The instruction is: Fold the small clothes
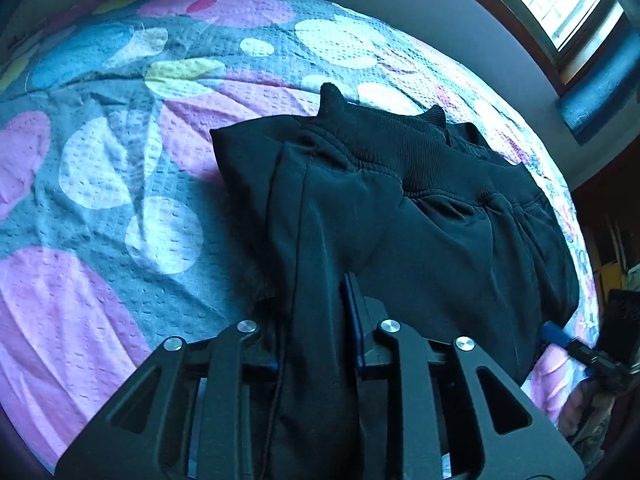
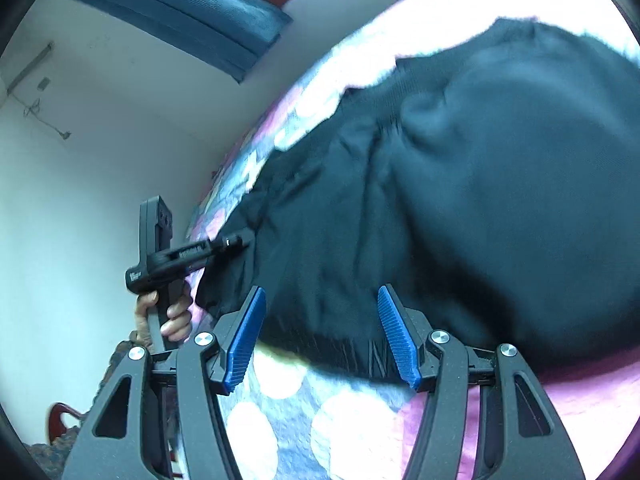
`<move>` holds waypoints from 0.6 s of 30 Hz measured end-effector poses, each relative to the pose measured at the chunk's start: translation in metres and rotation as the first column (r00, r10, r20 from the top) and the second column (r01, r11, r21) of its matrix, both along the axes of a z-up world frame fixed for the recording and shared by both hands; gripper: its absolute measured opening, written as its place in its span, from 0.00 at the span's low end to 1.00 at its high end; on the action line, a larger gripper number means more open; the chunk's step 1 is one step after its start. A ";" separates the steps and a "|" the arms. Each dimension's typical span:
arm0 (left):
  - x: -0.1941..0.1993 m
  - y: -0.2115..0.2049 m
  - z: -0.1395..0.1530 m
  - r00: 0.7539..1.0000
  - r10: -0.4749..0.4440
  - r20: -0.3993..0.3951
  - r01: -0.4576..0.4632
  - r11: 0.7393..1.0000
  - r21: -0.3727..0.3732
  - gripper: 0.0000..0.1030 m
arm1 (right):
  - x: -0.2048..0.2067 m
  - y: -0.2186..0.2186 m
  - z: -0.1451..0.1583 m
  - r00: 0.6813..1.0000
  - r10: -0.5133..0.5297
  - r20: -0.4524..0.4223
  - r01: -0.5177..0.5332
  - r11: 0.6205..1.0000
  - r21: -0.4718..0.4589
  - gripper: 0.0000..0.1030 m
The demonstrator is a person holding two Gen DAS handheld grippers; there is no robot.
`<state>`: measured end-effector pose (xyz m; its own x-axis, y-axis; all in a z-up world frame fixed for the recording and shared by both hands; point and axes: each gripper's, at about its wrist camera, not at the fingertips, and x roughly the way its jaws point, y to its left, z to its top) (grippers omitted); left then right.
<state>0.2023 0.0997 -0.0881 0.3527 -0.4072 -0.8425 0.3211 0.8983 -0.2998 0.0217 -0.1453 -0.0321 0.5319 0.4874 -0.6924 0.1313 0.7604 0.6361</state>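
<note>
Item: small black garment (image 1: 420,208) of smooth woven cloth with a ribbed elastic band, apparently shorts or short trousers. Location: lying on a quilted bedspread (image 1: 100,184) printed with pink, white and yellow ovals on grey-blue, near the bed's edge by the wall.

Left gripper (image 1: 316,320), black frame with blue pads: jaws closed on a bunched fold of the black cloth, which runs up between the fingers and hangs slack toward the camera. In the right wrist view the same tool is seen at the garment's far corner, with the person's hand (image 2: 168,316) round its grip.

Right gripper (image 2: 320,332), same make: jaws wide apart, holding nothing, the blue ribbed pads (image 2: 244,340) straddling the near hem of the garment without a visible pinch.

Step in hand, by judgement: one edge is secured and the second hold is being set up, ahead of a first fold.

Next move calls for: closing the right jaws on the hem, then carrying both held points together across the garment, level, so the layers land flat.

Background: window (image 1: 560,0); pale wall (image 2: 100,120).
</note>
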 end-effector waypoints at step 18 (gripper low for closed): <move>0.000 0.001 0.005 0.999 0.030 -0.013 -0.030 0.999 -0.015 0.15 | 0.148 -0.025 -0.038 0.992 -0.066 -0.109 0.068 0.998 0.010 0.57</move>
<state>0.2025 0.1005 -0.0829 0.3541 -0.4091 -0.8410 0.2899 0.9030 -0.3171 0.1698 -0.1702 -0.0705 0.4861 0.4628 -0.7413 0.2502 0.7391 0.6254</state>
